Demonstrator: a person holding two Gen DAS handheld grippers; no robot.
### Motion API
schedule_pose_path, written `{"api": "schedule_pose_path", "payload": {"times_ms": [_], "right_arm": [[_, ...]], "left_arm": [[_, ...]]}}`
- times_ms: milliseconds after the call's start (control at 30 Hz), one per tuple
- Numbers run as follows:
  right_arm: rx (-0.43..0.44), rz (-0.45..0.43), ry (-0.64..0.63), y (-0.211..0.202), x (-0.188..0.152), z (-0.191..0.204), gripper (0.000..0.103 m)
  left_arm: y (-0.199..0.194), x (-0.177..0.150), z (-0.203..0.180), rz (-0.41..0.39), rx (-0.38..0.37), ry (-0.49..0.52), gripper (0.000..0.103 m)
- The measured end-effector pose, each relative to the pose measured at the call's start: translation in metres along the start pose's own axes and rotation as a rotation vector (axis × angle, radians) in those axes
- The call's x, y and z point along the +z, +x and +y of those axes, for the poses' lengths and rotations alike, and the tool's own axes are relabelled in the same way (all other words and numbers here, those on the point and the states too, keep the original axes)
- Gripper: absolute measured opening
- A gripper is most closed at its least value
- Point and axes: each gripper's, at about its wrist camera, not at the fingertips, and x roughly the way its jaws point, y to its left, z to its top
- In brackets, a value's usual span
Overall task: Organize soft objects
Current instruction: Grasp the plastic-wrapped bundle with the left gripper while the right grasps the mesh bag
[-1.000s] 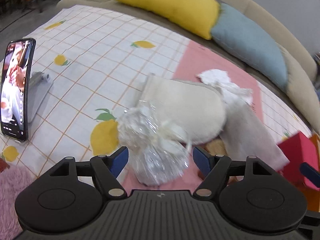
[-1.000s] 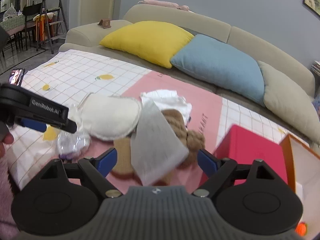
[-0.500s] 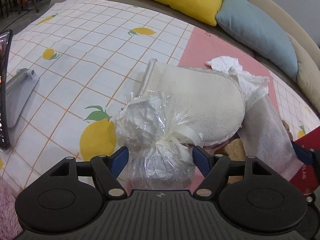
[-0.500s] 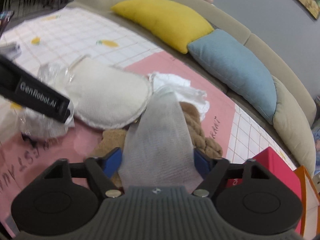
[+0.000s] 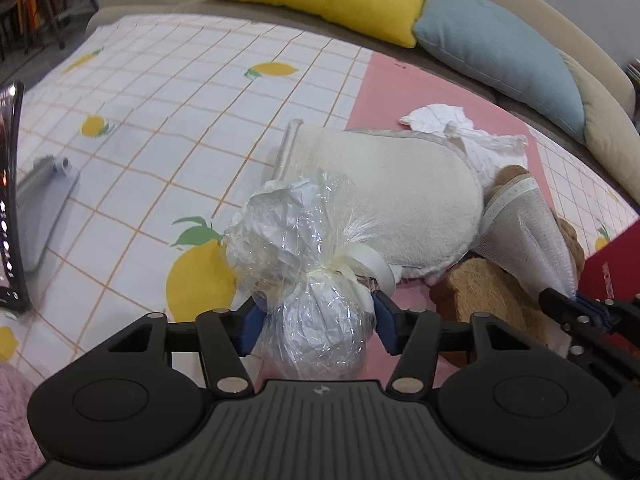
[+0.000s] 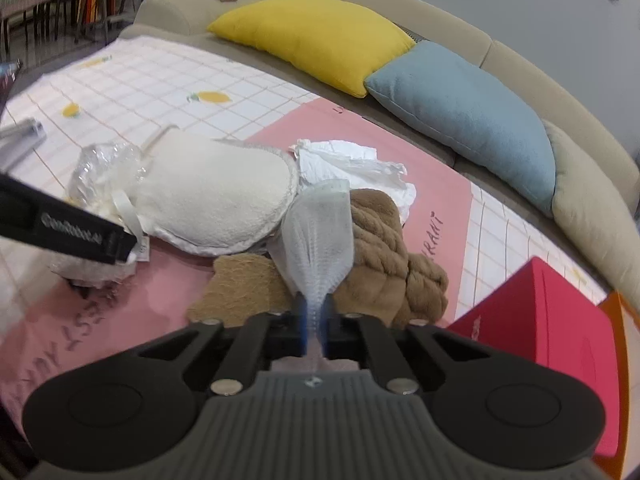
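We work on a sofa (image 6: 532, 64) spread with a lemon-print cloth (image 5: 168, 92) and a pink mat (image 6: 132, 296), soft things heaped where the two meet. Biggest in the heap is the cream pad (image 5: 400, 200); it lies against the bundle, and its edge touches the mesh pouch, so pulling either neighbour could drag it askew. The rope toy (image 6: 384, 252) and a flat coir piece (image 6: 240, 292) sit right under the pouch, and a lift may snag them and tip the pile. The red box (image 6: 548, 312) stands near on the right, probably the drop spot; a wide swing could knock it. The cellophane bundle (image 5: 312, 280) sits between the left gripper (image 5: 316, 320) fingers, which press its lower bulb just under the ribbon; the film looks slick and crushable, so we risk a slip or a squashed wrap, and the ribbon tail could catch. The mesh pouch (image 6: 320, 236) is pinched by its narrow end in the right gripper (image 6: 315, 320), jaws nearly together; only a thin bit of fabric is held, so it may slide out or stretch. The two grippers are close and could collide if both lift at once.
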Motion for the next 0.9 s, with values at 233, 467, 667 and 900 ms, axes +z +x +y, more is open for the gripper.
{"api": "schedule_pose_path", "payload": {"times_ms": [233, 467, 667, 900], "right_arm": [[0.046, -0.014, 0.093, -0.036, -0.009, -0.009, 0.002], [0.085, -0.051, 0.198, -0.074, -0.021, -0.031, 0.002], [0.096, -0.11, 0.293, -0.108, -0.033, -0.056, 0.002], [0.071, -0.164, 0.416, -0.145, -0.049, -0.088, 0.002]], "left_arm": [[-0.028, -0.005, -0.014, -0.057, -0.029, 0.057, 0.061], [-0.067, -0.016, -0.038, -0.098, -0.113, 0.128, 0.061], [-0.095, -0.025, -0.067, -0.116, -0.21, 0.207, 0.061], [-0.116, -0.03, -0.102, -0.111, -0.315, 0.271, 0.061]]}}
